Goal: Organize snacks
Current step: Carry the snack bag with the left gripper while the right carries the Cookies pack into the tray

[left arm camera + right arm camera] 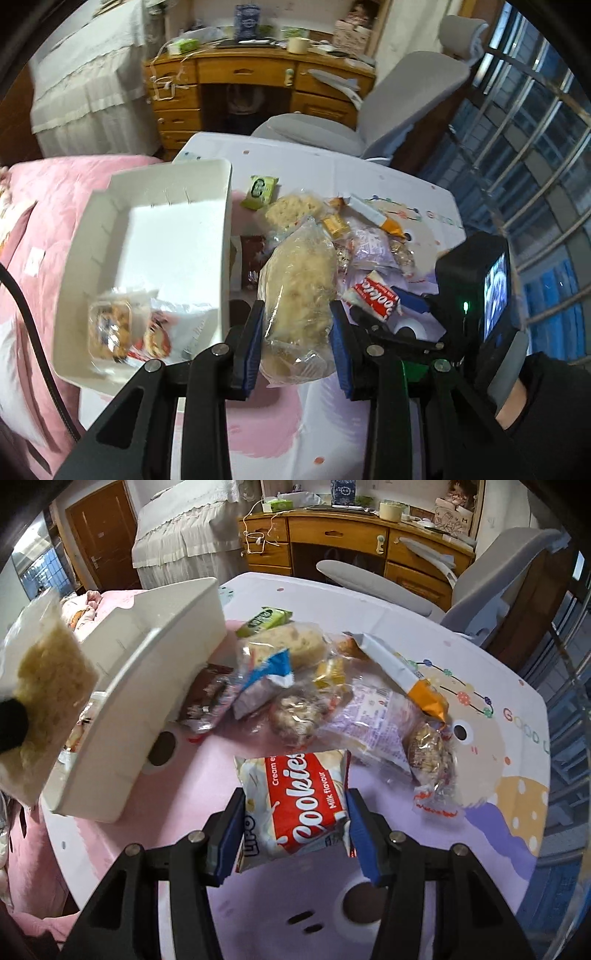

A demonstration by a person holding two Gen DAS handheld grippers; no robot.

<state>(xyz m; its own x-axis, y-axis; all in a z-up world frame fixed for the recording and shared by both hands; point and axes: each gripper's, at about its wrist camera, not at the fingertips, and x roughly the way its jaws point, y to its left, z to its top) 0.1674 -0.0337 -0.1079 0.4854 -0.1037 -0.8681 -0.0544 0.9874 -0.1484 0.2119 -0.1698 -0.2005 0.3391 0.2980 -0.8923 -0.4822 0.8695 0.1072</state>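
The white bin (147,236) lies up and to the left of the left gripper (297,343), its open mouth turned toward the camera, with a few wrapped snacks (125,332) already in its near end. That gripper's jaws are closed on a rice cake in clear wrap (299,291), held by its lower part. The cake's long axis runs straight out ahead of the jaws, its free end pointing away over the snack pile (354,236) on the desk (369,173), so to my eye the move that matters is a sideways carry to the left over the bin's near wall, and this hand is the nearer one to it. Further right, the right gripper (295,818) has its jaws clamped on the two side edges of a red and white cookies packet (299,797). The packet's long axis also points forward from the jaws, its printed face up, and it seems lifted clear of the desk, though the fisheye makes that hard to confirm. From these jaws the bin sits well off to the upper left, beyond the raised rice cake, so this packet has the longer way to go.
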